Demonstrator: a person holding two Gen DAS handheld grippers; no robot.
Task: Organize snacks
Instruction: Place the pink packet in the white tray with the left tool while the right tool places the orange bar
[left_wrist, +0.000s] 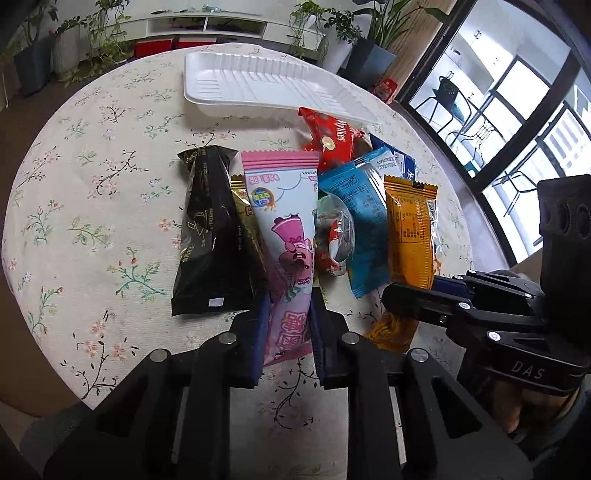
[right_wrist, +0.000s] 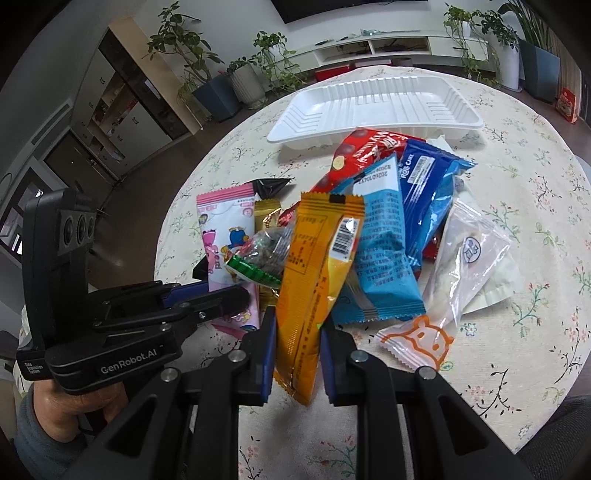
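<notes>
The near end of the pink packet (left_wrist: 286, 236) is hidden between the pads of the left gripper (left_wrist: 286, 332), whose jaws are clamped narrowly on it. Its long axis runs straight away from the jaws, its crimped far end toward the white tray (left_wrist: 221, 83). Left of the jaws a black packet (left_wrist: 208, 236) lies alongside, covering most of a gold packet (left_wrist: 245, 214) wedged between the two.

The right gripper (right_wrist: 297, 354) is closed on the orange packet (right_wrist: 314, 273) near its lower end, which pokes out behind the pads; the packet points up and away from the jaws, leaning slightly right. It hides parts of the light blue packet (right_wrist: 384, 251) just right of the jaws and of a small clear packet with a green edge (right_wrist: 264, 258) to the left. The red packet (right_wrist: 365, 151) beyond is mostly buried, as is whatever lies under the clear bag (right_wrist: 469, 254). All rest on a flowered tablecloth (right_wrist: 517, 350).
</notes>
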